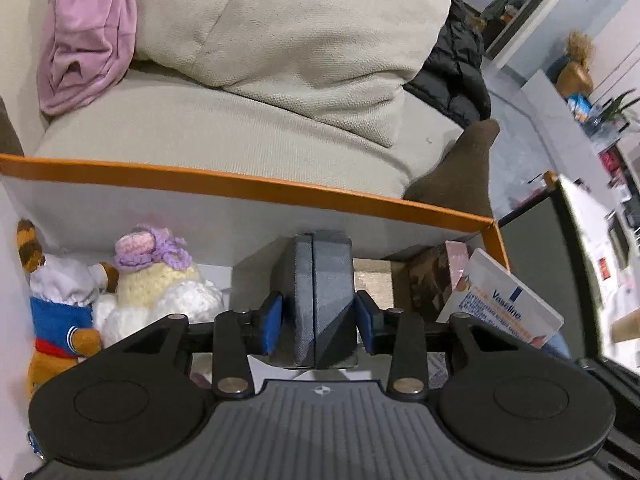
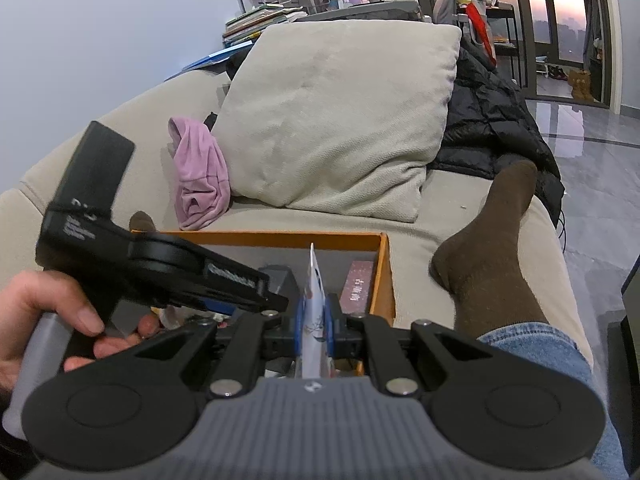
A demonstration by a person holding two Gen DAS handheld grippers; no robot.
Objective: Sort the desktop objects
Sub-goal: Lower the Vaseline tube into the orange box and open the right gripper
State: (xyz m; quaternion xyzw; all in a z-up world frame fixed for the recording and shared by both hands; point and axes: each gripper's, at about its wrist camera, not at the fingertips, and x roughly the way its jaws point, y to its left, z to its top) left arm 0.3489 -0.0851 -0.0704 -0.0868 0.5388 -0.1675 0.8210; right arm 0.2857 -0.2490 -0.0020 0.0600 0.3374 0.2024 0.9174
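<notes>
An orange-rimmed box (image 1: pixel 256 186) with white inner walls stands on a sofa. My left gripper (image 1: pixel 319 330) is shut on a dark grey faceted block (image 1: pixel 320 300) and holds it inside the box. My right gripper (image 2: pixel 314 326) is shut on a thin white Vaseline packet (image 2: pixel 316 316), held edge-on over the box (image 2: pixel 384 268). The same packet (image 1: pixel 504 304) leans at the box's right end in the left wrist view. Inside sit a bear plush (image 1: pixel 56 312), a crocheted doll (image 1: pixel 156 276) and a brown-pink box (image 1: pixel 436 276). The left gripper's body (image 2: pixel 152 268) shows in the right wrist view.
A beige cushion (image 2: pixel 340 120), a pink cloth (image 2: pixel 200 176) and a black jacket (image 2: pixel 492 120) lie on the sofa behind the box. The person's leg in a brown sock (image 2: pixel 492 248) stretches along the box's right side. A pink-brown carton (image 2: pixel 358 286) lies inside the box.
</notes>
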